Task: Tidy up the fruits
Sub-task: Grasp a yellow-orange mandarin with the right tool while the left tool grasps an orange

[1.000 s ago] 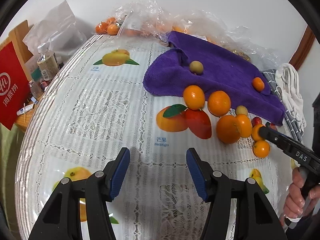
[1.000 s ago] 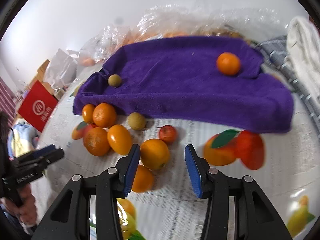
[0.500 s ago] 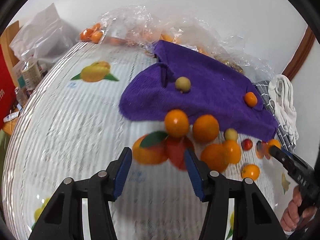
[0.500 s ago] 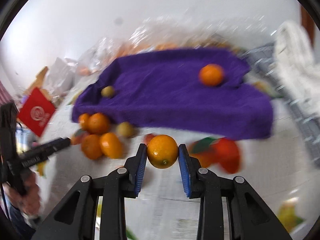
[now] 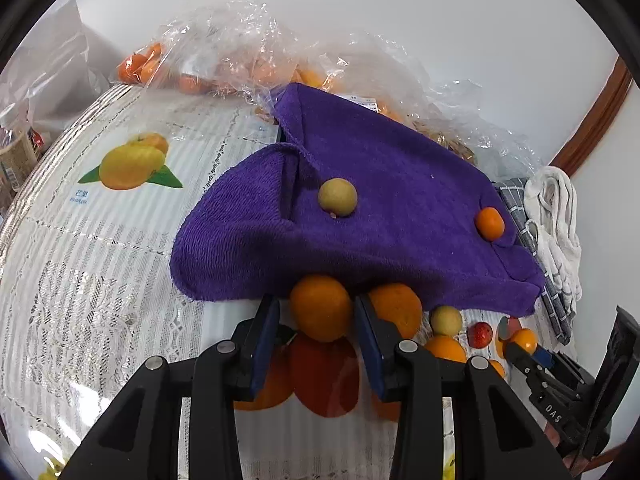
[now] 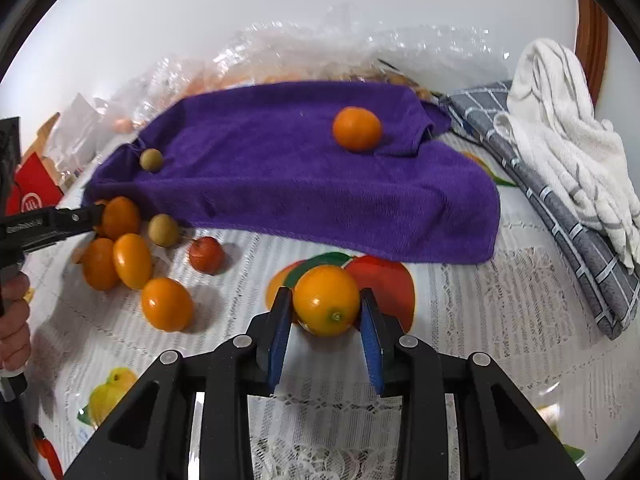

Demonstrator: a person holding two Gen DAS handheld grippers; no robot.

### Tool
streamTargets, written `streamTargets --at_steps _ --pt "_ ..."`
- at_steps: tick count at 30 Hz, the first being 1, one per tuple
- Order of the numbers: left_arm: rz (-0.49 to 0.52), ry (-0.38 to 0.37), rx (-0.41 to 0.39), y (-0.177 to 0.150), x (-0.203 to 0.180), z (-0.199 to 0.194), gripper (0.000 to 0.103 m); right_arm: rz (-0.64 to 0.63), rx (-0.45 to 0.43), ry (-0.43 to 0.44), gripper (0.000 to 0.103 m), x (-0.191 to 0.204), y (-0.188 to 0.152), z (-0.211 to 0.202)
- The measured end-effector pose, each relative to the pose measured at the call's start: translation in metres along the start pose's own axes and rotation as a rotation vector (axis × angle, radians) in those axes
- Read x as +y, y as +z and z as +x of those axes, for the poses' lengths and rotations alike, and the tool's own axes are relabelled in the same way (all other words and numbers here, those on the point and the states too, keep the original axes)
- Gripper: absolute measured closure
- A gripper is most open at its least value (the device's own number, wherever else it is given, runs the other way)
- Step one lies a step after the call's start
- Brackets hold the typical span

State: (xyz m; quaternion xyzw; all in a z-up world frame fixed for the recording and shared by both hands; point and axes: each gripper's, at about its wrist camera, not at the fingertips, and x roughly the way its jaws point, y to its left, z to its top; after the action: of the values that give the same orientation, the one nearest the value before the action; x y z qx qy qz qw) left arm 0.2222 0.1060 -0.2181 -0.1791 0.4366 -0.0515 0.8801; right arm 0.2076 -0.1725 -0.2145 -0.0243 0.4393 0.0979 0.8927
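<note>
Gripping a yellow-orange citrus (image 6: 327,306) between closed jaws, the right gripper (image 6: 326,326) holds it just in front of the purple towel (image 6: 300,184). At that towel's near edge, the left gripper (image 5: 316,334) has just been closing around an orange (image 5: 321,307), pads about touching.

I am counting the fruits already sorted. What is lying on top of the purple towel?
On the purple towel lie a small orange and a yellowish-green round fruit. Anything beneath the towel is hidden.

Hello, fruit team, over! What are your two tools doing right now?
Left tool closing around an orange. Right tool shut on a kumquat. Purple towel ahead, nothing in the way.
</note>
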Motion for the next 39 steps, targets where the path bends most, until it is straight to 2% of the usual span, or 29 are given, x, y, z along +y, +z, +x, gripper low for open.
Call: streamTargets --at_steps 7,13,18,24,31,35,39 --pt "-0.012 -0.055 -0.019 -0.004 0.007 -0.001 0.071 -0.029 0.000 -0.032 0.070 0.005 -0.001 -0.001" --pt "-0.025 -0.019 -0.057 -0.007 0.016 -0.019 0.071 0.012 -0.009 -0.013 0.070 -0.003 -0.002 -0.002" --pt "-0.023 0.008 -0.024 -0.007 0.019 -0.013 0.071 0.006 -0.005 -0.026 0.070 -0.001 -0.002 -0.001" --pt "0.003 0.032 -0.023 -0.010 0.012 -0.010 0.070 -0.007 -0.001 -0.041 0.069 0.002 -0.001 -0.001" --pt "0.056 0.095 -0.048 -0.012 0.002 -0.005 0.069 -0.018 -0.004 -0.047 0.068 0.002 -0.001 0.000" --pt "0.053 0.100 -0.060 -0.012 0.002 -0.007 0.070 -0.009 -0.006 -0.042 0.070 0.001 -0.001 -0.001" --pt "0.034 0.067 -0.066 -0.012 0.004 -0.009 0.070 0.002 -0.013 -0.037 0.070 -0.001 -0.002 -0.003"
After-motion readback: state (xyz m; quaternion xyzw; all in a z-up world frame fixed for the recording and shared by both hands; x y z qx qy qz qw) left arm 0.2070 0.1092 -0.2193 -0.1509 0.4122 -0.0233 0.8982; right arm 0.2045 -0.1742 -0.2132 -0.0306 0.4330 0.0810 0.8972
